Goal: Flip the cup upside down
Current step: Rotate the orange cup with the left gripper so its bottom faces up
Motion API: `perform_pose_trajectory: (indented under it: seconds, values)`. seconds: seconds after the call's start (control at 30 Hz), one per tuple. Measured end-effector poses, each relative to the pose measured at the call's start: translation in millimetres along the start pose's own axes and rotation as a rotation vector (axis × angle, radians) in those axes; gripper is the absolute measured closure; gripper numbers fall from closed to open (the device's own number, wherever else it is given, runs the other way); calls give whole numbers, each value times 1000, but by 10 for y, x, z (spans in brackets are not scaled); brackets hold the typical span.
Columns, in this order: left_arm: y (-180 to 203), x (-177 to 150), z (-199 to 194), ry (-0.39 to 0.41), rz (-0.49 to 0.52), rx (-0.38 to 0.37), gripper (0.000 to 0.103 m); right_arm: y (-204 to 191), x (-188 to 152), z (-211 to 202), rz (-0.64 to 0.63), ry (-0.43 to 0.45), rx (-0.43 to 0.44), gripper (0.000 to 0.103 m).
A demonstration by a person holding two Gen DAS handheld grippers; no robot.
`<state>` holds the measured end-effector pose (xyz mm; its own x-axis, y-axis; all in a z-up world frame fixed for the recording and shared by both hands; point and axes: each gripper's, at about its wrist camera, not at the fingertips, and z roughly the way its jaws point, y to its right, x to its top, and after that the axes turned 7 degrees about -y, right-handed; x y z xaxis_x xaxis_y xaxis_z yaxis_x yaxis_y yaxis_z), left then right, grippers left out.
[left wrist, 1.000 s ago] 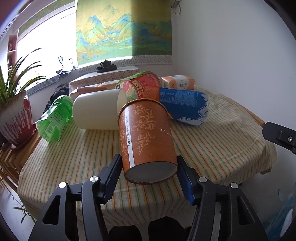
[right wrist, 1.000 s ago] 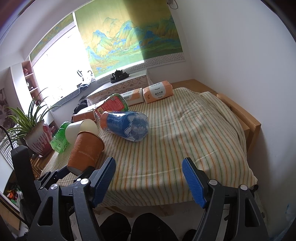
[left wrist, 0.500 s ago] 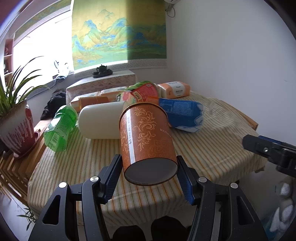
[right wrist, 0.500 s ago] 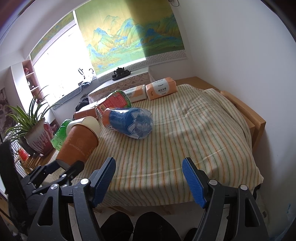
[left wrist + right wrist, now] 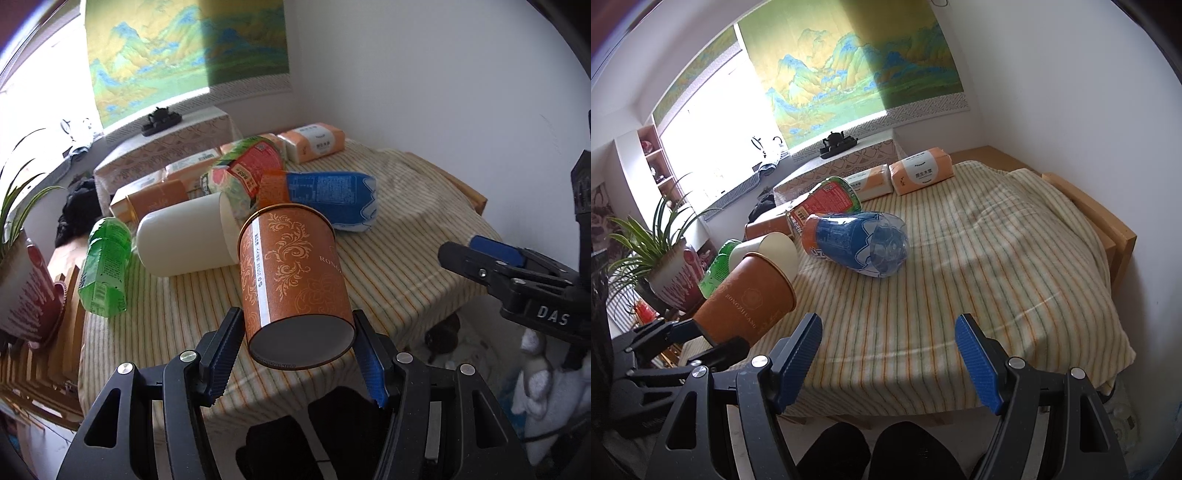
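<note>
My left tool (image 5: 299, 354) is clamped on the orange cup (image 5: 291, 273) near its base, one blue pad on each side of the wall, and I hold it in the air above the near left part of the desk (image 5: 979, 258) with its striped cloth. The cup's long axis runs nearly straight away from the tool: the closed bottom faces back toward me, and the open rim points far and upward, toward the white cup (image 5: 184, 240) lying on its side just beyond it. In the right wrist view the cup (image 5: 750, 299) is tilted, rim up and to the right, base low in the left tool (image 5: 698, 339). So it is still closer to upright than to inverted, and I judge the flip has most of its turn left: the wrist must roll the rim over and down until it faces the cloth. My right tool (image 5: 888, 347) is wide open and holds nothing, off to the right of the cup over the near edge of the desk. The left tool is the one that matters here. The blue bottle (image 5: 857, 243) lies well to the right of the cup, and the cloth near it looks open enough to set the rim down.
</note>
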<state>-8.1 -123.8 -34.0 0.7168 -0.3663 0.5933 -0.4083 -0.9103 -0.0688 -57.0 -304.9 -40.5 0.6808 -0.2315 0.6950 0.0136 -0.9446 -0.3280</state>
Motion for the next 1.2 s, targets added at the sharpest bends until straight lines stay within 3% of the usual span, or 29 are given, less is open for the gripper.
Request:
perform_pose_trajectory:
  seconds: [0.2, 0.53, 0.8, 0.97, 1.2]
  values:
    - [31, 175, 10, -117, 98, -40, 41, -49, 94, 84, -9, -6, 28, 32]
    - [35, 342, 197, -250, 167, -83, 41, -450, 312, 262, -159, -32, 60, 32]
    - [-11, 647, 325, -351, 207, -124, 41, -259, 366, 267, -79, -33, 59, 32]
    - [-13, 837, 391, -351, 257, -74, 41, -127, 375, 224, -50, -30, 48, 32]
    - [-41, 1017, 537, -316, 241, -71, 41, -5, 386, 223, -22, -30, 40, 32]
